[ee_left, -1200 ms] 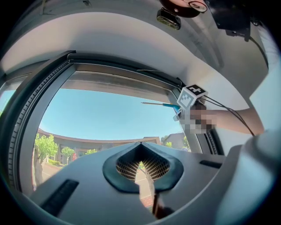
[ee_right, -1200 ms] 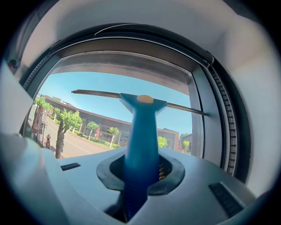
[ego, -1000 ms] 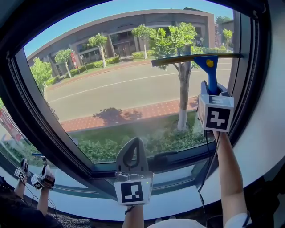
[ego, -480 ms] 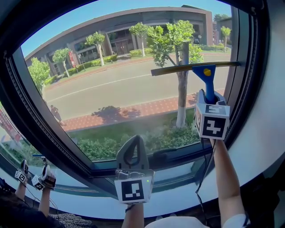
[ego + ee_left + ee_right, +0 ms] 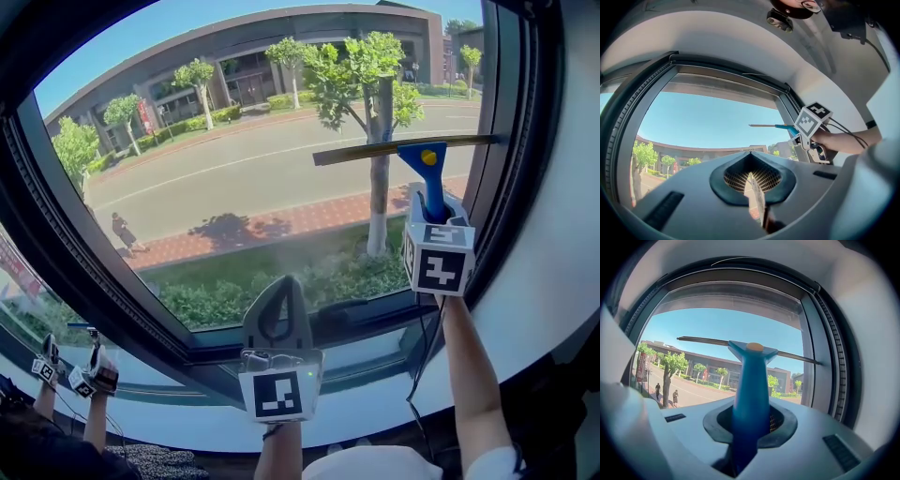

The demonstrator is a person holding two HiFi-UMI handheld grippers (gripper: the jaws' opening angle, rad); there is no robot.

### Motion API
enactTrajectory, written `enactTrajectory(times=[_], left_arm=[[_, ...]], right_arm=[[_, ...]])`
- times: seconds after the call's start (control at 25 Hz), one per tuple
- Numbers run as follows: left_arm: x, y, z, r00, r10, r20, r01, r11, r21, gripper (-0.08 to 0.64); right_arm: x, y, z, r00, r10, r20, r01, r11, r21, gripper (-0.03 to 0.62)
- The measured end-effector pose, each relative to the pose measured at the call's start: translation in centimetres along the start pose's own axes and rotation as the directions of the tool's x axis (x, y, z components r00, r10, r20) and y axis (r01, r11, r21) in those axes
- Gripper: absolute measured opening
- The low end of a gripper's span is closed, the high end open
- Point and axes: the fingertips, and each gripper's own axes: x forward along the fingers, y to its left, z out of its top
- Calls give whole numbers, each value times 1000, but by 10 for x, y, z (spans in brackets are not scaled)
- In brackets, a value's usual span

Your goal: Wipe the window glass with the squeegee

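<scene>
**Your rig at a glance**

Your left tongs (image 5: 279, 289) and right tongs (image 5: 433, 204) are pale grey shells with dark-rimmed, mesh-lined pads (image 5: 736, 176). Each carries a white cube (image 5: 278, 395) printed with black square markers. A black cable (image 5: 421, 361) runs from the right one. You wear a white top (image 5: 375, 466).

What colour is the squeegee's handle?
The squeegee handle is blue, with a yellow-orange dot near the top; clearest in the right gripper view.

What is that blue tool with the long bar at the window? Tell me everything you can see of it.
The squeegee has a blue, plastic-looking handle that widens into a triangular head with a round yellow spot, carrying a long, thin, dark blade. It stands upright, the blade nearly level across the window glass, near its right frame, seemingly against the pane. The right gripper is shut on the handle.
</scene>
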Motion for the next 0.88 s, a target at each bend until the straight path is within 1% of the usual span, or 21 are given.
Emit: enactTrajectory(times=[0.28,0.52,0.88], left_arm=[[4,-2,8,1000,-5,-6,5,1000,1,-8],[0,6,3,1000,-14,-16,14,1000,-2,-8],[7,6,8,999,-24,-41,24,1000,1,-8]], right_arm=[[0,3,-4,1000,17,-18,-17,1000,-4,72],[-5,19,-21,999,18,-42,-18,1000,0,72],[-7,24,-33,996,32,-89,-32,999,2,72]])
